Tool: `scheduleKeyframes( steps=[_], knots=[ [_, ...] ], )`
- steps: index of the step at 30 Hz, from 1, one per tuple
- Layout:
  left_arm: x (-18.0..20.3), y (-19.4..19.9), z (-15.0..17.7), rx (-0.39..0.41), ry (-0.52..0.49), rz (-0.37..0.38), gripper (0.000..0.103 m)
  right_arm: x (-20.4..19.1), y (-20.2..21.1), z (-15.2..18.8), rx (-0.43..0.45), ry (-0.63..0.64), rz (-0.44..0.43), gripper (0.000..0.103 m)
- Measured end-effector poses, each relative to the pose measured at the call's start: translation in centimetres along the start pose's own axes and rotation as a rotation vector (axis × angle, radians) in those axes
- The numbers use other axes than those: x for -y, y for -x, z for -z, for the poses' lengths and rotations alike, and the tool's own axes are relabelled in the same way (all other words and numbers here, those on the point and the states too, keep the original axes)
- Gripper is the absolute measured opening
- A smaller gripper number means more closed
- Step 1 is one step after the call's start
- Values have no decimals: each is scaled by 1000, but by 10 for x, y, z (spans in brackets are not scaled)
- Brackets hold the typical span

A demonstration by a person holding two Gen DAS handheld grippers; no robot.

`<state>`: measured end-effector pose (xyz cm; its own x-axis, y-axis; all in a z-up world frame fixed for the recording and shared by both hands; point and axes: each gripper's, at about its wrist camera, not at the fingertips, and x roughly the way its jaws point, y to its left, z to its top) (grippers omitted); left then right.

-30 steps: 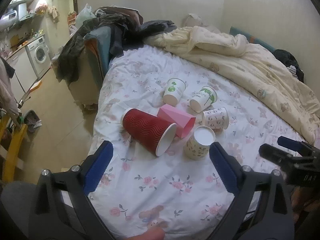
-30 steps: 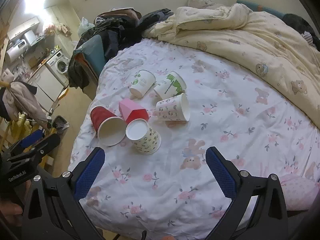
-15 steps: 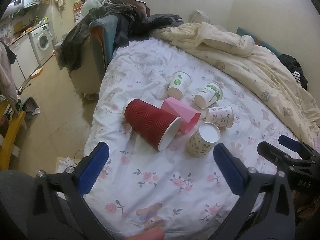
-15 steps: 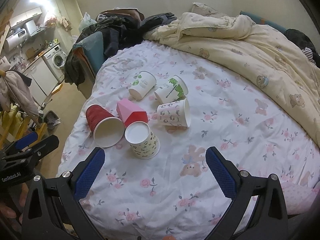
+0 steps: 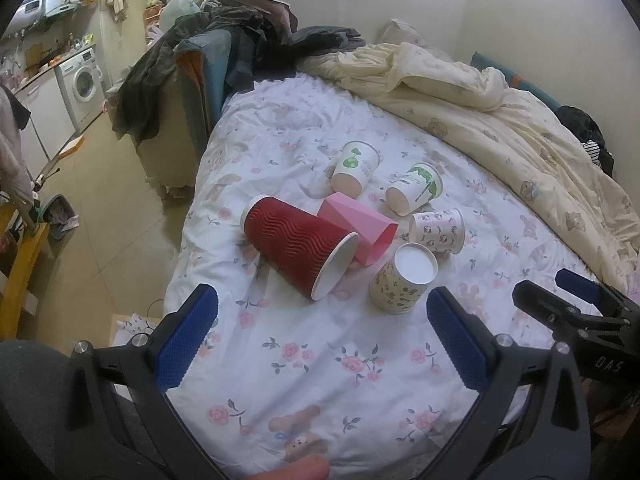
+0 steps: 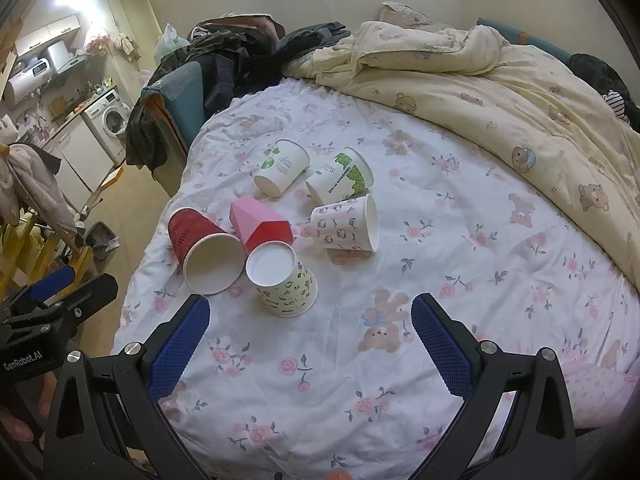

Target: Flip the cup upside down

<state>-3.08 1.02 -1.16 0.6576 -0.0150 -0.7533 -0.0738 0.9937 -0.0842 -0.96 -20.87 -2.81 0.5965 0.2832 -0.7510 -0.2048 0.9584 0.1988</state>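
Several paper cups sit on the floral bedsheet (image 5: 320, 360). A patterned cream cup (image 5: 402, 284) (image 6: 284, 284) stands upside down, base up. A red ribbed cup (image 5: 300, 246) (image 6: 204, 248), a pink cup (image 5: 358, 230) (image 6: 260, 230), a panda-print cup (image 5: 440, 230) (image 6: 346, 228) and two white-and-green cups (image 5: 356, 166) (image 5: 416, 192) lie on their sides. My left gripper (image 5: 320, 312) is open and empty, in front of the red and cream cups. My right gripper (image 6: 310, 320) is open and empty, just before the cream cup.
A cream quilt (image 6: 500, 76) is heaped at the bed's back and right. Dark clothes (image 5: 224, 40) are piled on a chair at the back left. The bed's left edge drops to the floor (image 5: 100, 220). Each gripper shows in the other's view (image 5: 572, 308) (image 6: 52, 300).
Both grippers have moved slightly closer to the cups, which now appear larger. No cup has moved. Both grippers stay open.
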Motion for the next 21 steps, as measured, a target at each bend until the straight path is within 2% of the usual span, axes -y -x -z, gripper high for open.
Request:
scheduleKeyframes(
  steps=[21],
  knots=[
    [3, -1, 0, -2, -4, -4, 103, 1, 0, 0, 1, 0, -1, 103]
  ],
)
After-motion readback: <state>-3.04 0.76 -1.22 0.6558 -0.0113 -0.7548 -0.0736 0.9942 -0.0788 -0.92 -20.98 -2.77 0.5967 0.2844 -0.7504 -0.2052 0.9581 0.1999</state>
